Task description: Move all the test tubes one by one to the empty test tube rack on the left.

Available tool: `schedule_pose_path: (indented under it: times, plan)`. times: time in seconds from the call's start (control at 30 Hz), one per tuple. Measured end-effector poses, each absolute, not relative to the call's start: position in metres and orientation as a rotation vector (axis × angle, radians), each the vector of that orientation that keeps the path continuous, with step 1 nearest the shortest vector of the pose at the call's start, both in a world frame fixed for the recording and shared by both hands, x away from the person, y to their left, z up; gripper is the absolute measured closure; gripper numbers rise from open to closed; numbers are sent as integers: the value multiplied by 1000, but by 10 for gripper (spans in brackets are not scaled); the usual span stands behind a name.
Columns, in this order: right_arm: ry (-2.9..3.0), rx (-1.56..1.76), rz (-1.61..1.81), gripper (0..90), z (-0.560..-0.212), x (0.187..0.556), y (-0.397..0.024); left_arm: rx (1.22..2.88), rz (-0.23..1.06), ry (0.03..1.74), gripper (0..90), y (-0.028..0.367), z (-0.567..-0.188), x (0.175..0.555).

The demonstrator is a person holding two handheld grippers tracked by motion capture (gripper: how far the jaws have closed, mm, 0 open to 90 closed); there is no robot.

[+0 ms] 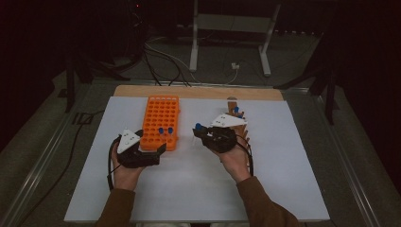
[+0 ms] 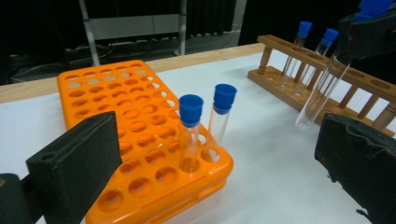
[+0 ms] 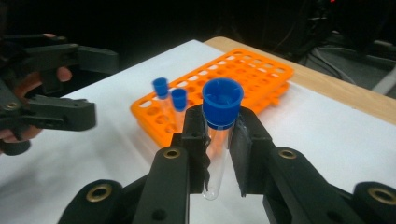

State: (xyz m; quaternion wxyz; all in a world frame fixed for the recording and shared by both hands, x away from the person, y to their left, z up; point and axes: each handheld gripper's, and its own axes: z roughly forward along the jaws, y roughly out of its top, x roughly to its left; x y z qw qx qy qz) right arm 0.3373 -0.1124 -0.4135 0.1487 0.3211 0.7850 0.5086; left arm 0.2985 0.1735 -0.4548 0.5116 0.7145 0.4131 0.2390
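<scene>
An orange tube rack [image 1: 160,113] stands left of centre on the white mat, with two blue-capped tubes [image 1: 164,131] upright near its front edge. My left gripper [image 1: 150,142] is open at the rack's near corner; its wide-apart jaws frame the rack [image 2: 126,121] and both tubes [image 2: 190,135]. My right gripper [image 1: 197,132] hovers right of the rack, shut on a clear blue-capped tube [image 3: 218,140] held below the cap. The same held tube [image 2: 322,88] hangs tilted above the mat. Behind it stands a wooden rack [image 2: 355,77] holding two capped tubes [image 2: 299,44].
The wooden rack [image 1: 235,112] sits behind my right hand near the table's far edge. Bare white mat [image 1: 198,189] stretches in front of both hands. Cables and a metal stand's legs [image 1: 194,52] lie on the floor beyond the table.
</scene>
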Motion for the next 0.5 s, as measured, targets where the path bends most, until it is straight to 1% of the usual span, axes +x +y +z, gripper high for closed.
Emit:
schedule_pose_path:
  times: [0.37,0.5]
  plan:
    - [2322,861,1500,772,-411,331,-80,1773,568,927,14,156,-452,295]
    - [2344,837,1507,772,-410,329,-69,1780,592,904,58,151,-451,293]
